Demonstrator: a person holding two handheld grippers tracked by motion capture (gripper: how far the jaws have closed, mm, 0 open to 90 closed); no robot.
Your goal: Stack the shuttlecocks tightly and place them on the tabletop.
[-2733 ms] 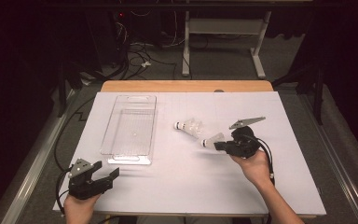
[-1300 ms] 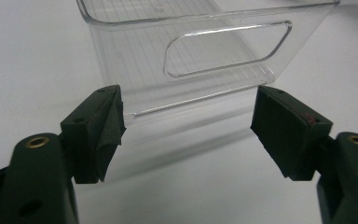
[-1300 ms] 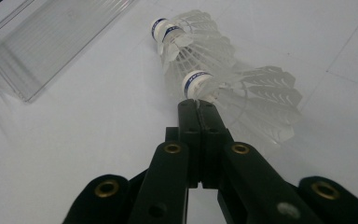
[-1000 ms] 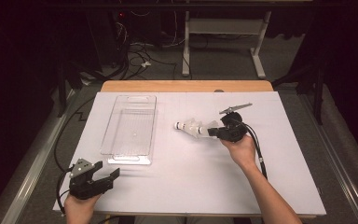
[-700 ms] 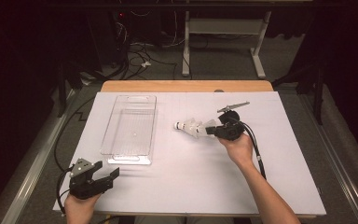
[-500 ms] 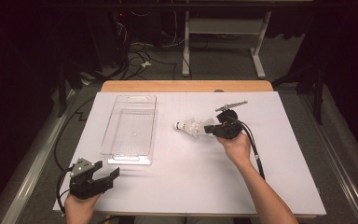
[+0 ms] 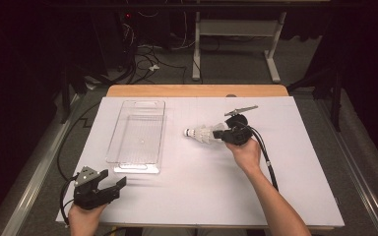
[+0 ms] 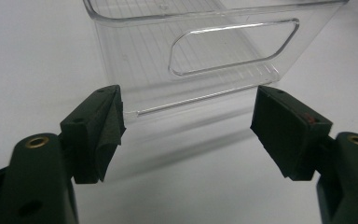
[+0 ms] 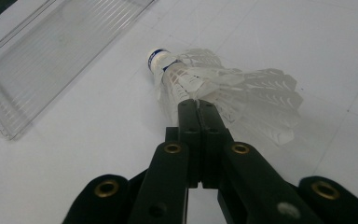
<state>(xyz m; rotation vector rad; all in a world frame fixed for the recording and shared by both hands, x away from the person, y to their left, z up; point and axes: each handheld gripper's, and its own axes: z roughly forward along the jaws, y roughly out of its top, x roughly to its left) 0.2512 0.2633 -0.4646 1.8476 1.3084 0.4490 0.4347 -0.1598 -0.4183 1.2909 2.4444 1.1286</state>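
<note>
Shuttlecock (image 7: 204, 133) in the high view lies on the white table (image 7: 295, 187) right of the clear bin (image 7: 137, 132), cork toward the bin, feather skirt pinched by the right gripper (image 7: 223, 135); the left gripper (image 7: 112, 188) sits wide apart at the near-left corner, farther away. From the left gripper view, its spread jaws frame the bin's near end wall (image 8: 223, 51). From the right gripper view, jaws pressed together clamp the shuttlecock's (image 9: 200, 84) feathers, long axis pointing toward the bin (image 9: 42, 60), so the carry likely runs that way.
</note>
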